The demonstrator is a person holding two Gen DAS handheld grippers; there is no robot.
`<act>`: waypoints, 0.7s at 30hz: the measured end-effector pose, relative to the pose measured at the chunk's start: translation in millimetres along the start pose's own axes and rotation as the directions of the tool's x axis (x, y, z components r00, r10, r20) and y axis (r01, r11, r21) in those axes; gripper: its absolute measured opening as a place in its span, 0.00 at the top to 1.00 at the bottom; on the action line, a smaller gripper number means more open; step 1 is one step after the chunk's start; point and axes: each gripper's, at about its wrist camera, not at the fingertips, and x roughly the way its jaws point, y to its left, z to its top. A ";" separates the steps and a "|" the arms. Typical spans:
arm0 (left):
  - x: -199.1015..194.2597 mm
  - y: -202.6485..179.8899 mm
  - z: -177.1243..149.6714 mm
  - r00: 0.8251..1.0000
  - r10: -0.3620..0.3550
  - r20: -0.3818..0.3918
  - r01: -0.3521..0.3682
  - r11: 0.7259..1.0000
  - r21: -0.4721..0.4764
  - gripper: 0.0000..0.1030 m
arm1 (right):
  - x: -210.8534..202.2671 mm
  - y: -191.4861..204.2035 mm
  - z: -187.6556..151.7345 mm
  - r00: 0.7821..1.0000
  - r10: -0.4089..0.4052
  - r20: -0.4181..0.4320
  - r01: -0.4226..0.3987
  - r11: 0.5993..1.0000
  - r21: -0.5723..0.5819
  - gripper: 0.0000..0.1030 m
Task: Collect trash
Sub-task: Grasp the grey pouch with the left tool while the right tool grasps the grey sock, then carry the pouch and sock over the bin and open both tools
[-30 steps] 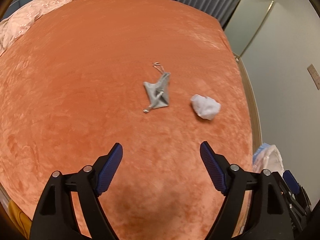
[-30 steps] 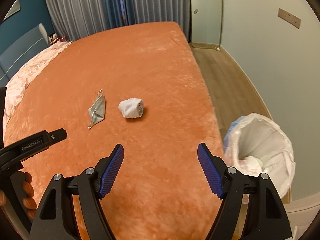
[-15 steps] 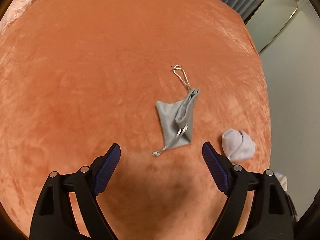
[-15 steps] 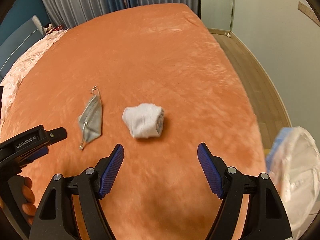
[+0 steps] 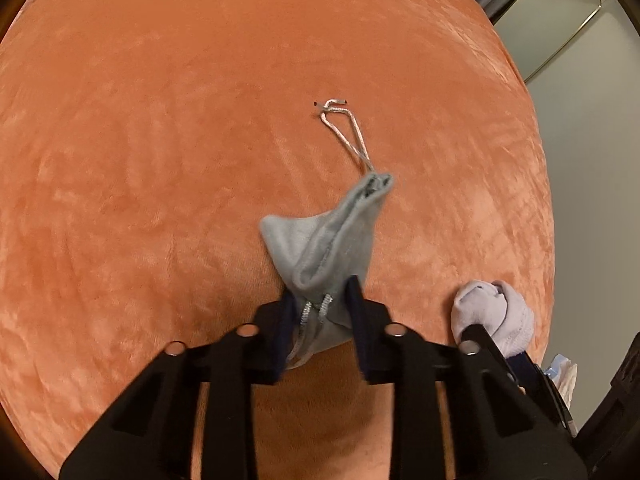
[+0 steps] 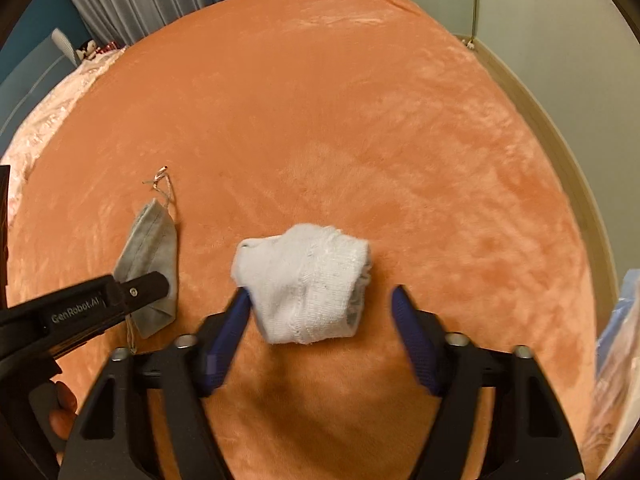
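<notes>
Left gripper just clamped the grey drawstring fabric pouch; right gripper closing, not yet gripping the balled white sock; binning remains.

The left gripper points down at an orange bed. Its jaws have just been closing and now pinch the near end of a grey pouch, whose cord trails away over the cover. To the right, a white sock lies beside a black finger of the right gripper.
</notes>
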 end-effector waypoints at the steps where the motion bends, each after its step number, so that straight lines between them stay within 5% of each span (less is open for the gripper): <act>1: -0.7 0.0 -0.9 1.000 -0.008 -0.001 0.008 1.000 0.000 0.87 | 0.6 0.3 -1.0 1.000 0.004 -0.003 -0.004 1.000 -0.003 0.57; 6: -17.5 -6.7 -13.5 1.000 -0.008 0.022 0.007 1.000 0.011 0.92 | -14.2 3.4 -11.3 1.000 0.004 0.014 -0.004 0.999 -0.034 0.76; 21: -114.4 -93.8 -107.8 0.992 -0.075 0.103 0.055 0.981 0.185 0.92 | -140.6 -57.6 -69.0 0.989 0.029 0.146 -0.038 0.997 0.061 0.79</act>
